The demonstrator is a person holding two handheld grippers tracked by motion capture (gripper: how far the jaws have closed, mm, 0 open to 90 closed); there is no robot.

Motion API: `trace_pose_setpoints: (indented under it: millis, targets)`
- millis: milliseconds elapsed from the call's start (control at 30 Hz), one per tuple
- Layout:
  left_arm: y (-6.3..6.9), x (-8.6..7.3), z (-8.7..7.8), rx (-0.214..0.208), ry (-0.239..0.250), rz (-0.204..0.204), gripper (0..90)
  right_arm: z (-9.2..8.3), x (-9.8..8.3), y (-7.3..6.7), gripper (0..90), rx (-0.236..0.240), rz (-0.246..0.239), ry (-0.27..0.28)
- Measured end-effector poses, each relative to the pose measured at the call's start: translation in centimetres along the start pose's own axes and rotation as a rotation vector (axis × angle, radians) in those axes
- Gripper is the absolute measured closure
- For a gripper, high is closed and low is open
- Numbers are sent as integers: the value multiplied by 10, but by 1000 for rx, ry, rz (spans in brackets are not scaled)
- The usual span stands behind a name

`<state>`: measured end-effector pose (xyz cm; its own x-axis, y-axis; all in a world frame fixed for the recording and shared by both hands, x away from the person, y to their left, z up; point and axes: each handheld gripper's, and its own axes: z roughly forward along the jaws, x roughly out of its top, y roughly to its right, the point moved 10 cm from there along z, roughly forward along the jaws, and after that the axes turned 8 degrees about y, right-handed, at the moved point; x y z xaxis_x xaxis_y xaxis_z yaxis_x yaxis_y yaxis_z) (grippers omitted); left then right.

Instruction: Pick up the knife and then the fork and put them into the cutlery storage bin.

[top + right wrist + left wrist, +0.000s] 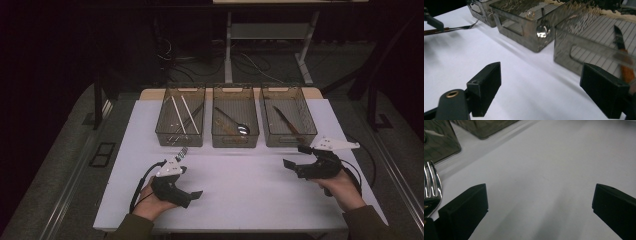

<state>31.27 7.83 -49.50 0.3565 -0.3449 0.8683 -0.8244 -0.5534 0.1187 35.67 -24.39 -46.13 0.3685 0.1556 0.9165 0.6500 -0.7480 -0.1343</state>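
Hovering over the white table (240, 195), the right gripper (295, 159) is sitting at the lower right of the high view, its blocky matte-black jaws standing wide apart with nothing between them. In the right gripper view those jaws are framing bare tabletop, and just past them, at the upper right of that frame, is standing the right bin (584, 47), a smoky translucent box with a slotted handle cut-out and a ribbed floor. A knife (622, 53) with a dark blade and an orange-brown handle is lying inside it, long axis running from the frame's top toward its lower right.

The left gripper (192, 196) is resting at the lower left of the high view, jaws likewise spread wide and gripping nothing; in the left gripper view only smooth white surface is showing between them.

A fork (181, 153), shiny polished metal, is lying on the table just above the left gripper's grey plate in the high view, below the left bin (161, 131). Its long axis is slanting toward the upper right of the frame. In the left gripper view its tines (431, 182) are pointing up the left edge.

The middle bin (219, 137) is holding a spoon (242, 129); pale chopsticks (178, 114) are lying in the left bin.
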Motion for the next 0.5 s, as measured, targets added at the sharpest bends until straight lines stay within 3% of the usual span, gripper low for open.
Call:
trace_pose_setpoints:
  millis: [67, 233, 400, 500]
  targets:
    - [-2, 0, -1, 10, -8, 5, 0, -1, -8, -5, 129, 8, 2, -9]
    - [-7, 0, -6, 46, -26, 19, 29, -2, -30, -19, 126, 24, -23, -53]
    - [-20, 0, -18, 86, -37, 23, 137, -5, -43, -30, 126, 40, -31, -77]
    - [-33, -2, -29, 134, -39, 12, 195, -5, -48, -35, 126, 52, -55, -95]
